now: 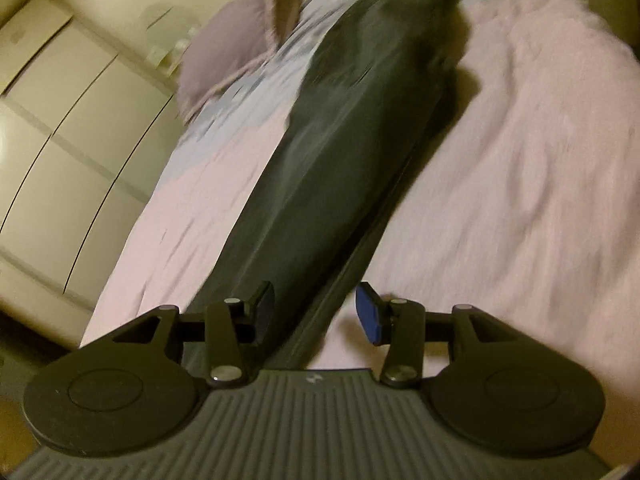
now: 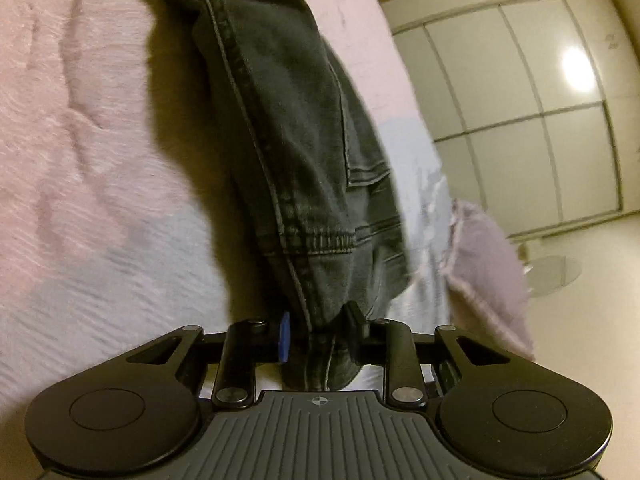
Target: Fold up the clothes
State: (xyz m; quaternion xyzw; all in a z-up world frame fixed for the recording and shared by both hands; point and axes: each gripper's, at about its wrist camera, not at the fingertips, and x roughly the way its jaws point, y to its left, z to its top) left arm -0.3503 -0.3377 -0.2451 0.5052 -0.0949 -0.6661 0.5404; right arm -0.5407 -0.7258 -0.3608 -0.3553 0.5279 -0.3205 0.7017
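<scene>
Left wrist view, left to right: pale wardrobe doors (image 1: 68, 128) stand at the far left; a mauve cushion (image 1: 236, 52) lies on the pink bed cover (image 1: 520, 152); the dark jeans (image 1: 340, 132) stretch lengthwise from near to far along the bed. Your left tongs (image 1: 316, 314) stand apart over the near end of the jeans: the black pad at the left lies over the denim, while the blue pad (image 1: 368, 314) at the right hangs over bare bed cover with a clear gap beside it. They clamp nothing. The tool tilts downward toward the bed, a pose that suits lining up on the trouser end.

Right wrist view, left to right: the pink bed cover (image 2: 72, 120) fills the left; the jeans (image 2: 292, 152), showing seams and a back pocket, rise from the tongs toward the far side; the cushion (image 2: 488, 264) and wardrobe doors (image 2: 520, 112) lie to the right. Your right tongs (image 2: 320, 338) are clamped on the waistband end of the jeans, the denim bunched between the blue pad and the black one. The tool also points downward along the garment.

Holding one end fast likely lets you keep the jeans straight while the free left tongs take the other end for the fold.
</scene>
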